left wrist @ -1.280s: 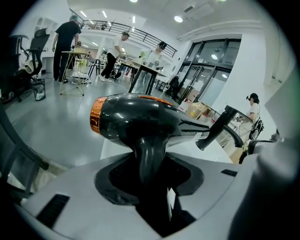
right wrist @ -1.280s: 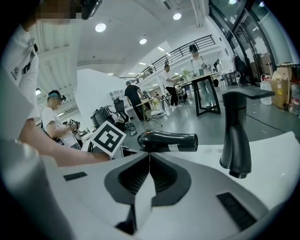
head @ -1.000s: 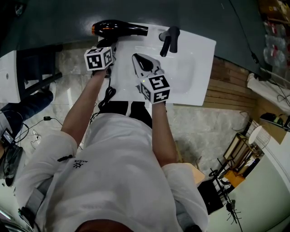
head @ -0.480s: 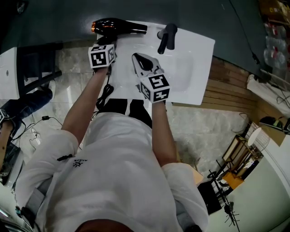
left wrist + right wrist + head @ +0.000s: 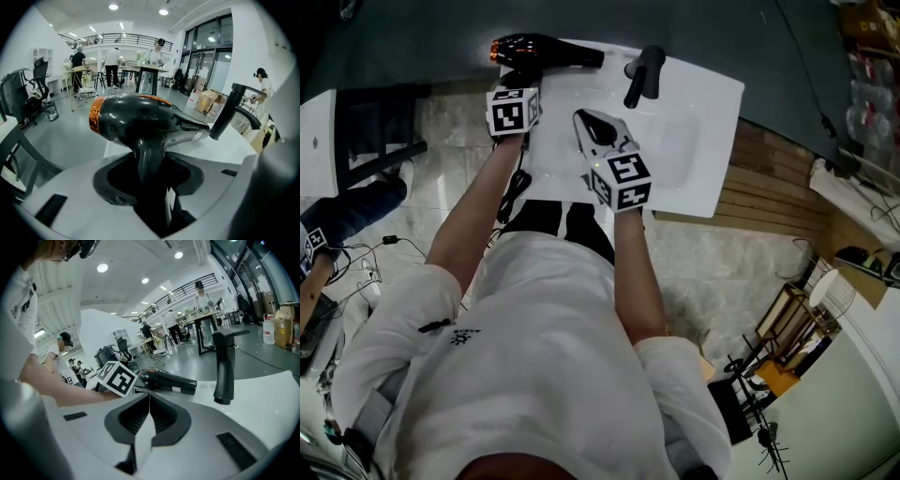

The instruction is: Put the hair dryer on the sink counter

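A black hair dryer [image 5: 542,52] with an orange rear ring lies along the back left corner of the white sink counter [image 5: 712,103]. Whether it rests on the counter or hangs just above it I cannot tell. My left gripper [image 5: 523,82] is shut on its handle. In the left gripper view that handle [image 5: 146,157] runs down between the jaws [image 5: 149,176]. My right gripper [image 5: 584,119] hovers over the sink's left half, shut and with nothing in it. In the right gripper view its jaws [image 5: 149,401] meet, with the dryer [image 5: 171,381] beyond them.
A black faucet [image 5: 642,75] stands at the sink's back edge, just right of the dryer's nozzle. The dryer's cord [image 5: 517,192] hangs down by the sink's left side. A dark chair [image 5: 375,141] stands to the left, and wooden slats [image 5: 778,187] lie to the right.
My left gripper has rolled a little with the dryer in it. The right gripper has kept still.
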The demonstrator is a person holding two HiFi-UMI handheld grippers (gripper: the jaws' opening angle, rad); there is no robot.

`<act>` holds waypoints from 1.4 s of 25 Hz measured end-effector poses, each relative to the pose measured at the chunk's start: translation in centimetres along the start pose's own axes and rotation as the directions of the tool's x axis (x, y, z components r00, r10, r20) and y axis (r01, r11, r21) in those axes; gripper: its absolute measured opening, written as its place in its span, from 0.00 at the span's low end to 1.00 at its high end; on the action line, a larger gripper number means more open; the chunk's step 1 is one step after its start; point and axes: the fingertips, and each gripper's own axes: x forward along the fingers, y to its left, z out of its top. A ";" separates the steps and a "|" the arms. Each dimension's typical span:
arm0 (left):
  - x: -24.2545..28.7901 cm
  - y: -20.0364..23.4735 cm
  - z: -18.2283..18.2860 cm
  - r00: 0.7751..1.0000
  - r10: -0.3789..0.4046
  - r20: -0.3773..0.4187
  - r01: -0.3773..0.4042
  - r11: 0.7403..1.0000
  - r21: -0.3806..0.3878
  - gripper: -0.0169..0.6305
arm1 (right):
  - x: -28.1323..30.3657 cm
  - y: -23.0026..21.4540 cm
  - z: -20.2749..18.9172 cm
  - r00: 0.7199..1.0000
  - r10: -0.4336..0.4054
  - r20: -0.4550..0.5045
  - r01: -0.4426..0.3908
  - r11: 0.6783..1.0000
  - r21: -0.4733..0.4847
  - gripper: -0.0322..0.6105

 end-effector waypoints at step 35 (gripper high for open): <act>-9.1 0.1 1.6 0.991 -0.013 0.137 0.000 0.995 0.096 0.32 | -2.9 3.1 0.5 0.996 0.075 0.055 -0.072 0.996 -0.054 0.06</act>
